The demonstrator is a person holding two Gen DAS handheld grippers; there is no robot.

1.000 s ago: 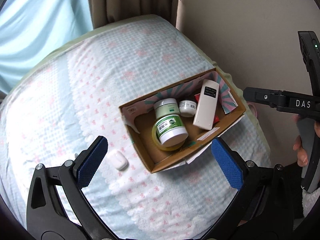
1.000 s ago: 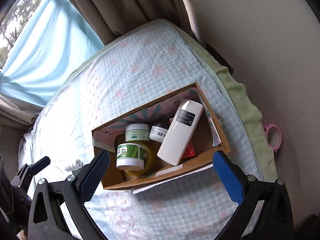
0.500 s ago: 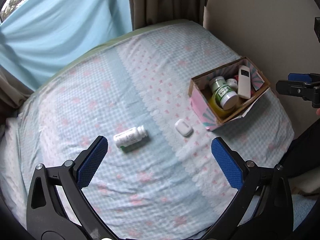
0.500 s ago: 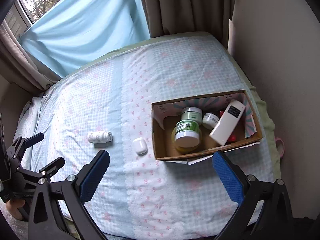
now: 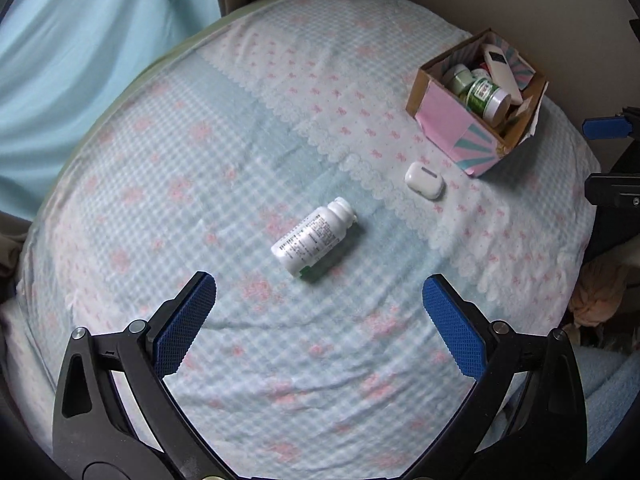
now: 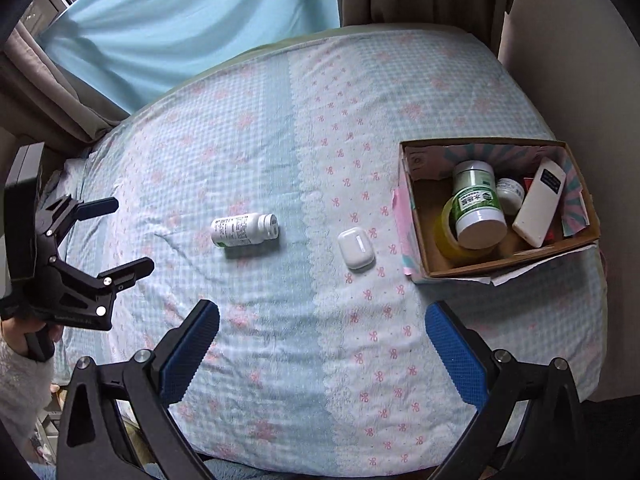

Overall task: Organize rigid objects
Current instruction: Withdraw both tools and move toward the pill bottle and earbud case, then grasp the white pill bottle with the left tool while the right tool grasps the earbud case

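A white pill bottle lies on its side on the bed, just ahead of my open, empty left gripper; it also shows in the right wrist view. A white earbud case lies between the bottle and a cardboard box. The box holds a green-labelled jar, a small jar, a yellow tape roll and a white remote. My right gripper is open and empty above the bed, short of the case. The left gripper shows at the left of the right wrist view.
The bed has a blue and white checked cover with pink bows. A blue curtain and brown drapes hang behind it. A beige wall runs along the right side, close to the box.
Both grippers have pulled back from over the box. The left one has swung left and come down towards the pill bottle. Bottle and earbud case have come into view.
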